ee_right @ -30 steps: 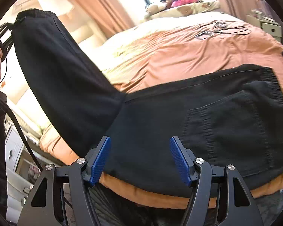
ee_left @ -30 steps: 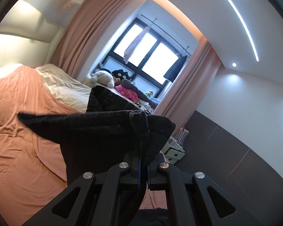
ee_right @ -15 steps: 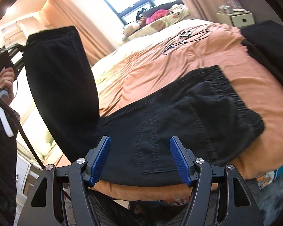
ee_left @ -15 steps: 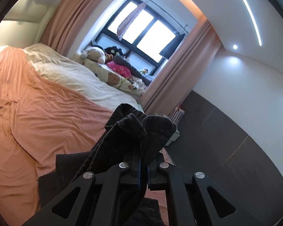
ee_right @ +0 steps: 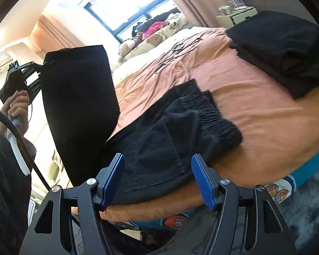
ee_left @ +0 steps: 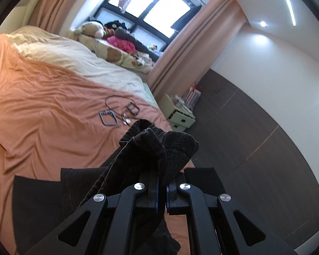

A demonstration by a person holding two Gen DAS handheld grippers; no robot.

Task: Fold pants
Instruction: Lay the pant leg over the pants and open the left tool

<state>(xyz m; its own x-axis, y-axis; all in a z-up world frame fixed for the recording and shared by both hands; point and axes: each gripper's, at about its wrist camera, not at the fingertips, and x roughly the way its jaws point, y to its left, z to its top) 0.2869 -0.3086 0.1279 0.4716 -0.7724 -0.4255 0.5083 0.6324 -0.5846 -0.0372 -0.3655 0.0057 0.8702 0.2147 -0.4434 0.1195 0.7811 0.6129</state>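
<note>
Black pants (ee_right: 165, 136) lie with the waistband and seat on the orange bedspread (ee_right: 255, 106) near the bed's front edge. The legs (ee_right: 80, 97) are lifted up at the left. My left gripper (ee_left: 162, 187) is shut on the bunched leg hems (ee_left: 159, 146) and holds them in the air; it also shows in the right wrist view (ee_right: 21, 78), held by a hand. My right gripper (ee_right: 157, 178) is open and empty, just above the seat and back pocket (ee_right: 157, 159) of the pants.
A stack of folded black clothes (ee_right: 282, 44) sits on the bed at the right. Cables and small frames (ee_left: 117, 114) lie mid-bed. Pillows and plush toys (ee_left: 100, 34) are by the window. A white nightstand (ee_left: 180, 116) stands beside the bed.
My left gripper has carried the leg hems up and over toward the waistband side, so the legs hang folded. My right gripper's view has swung right; the folded stack has come into sight.
</note>
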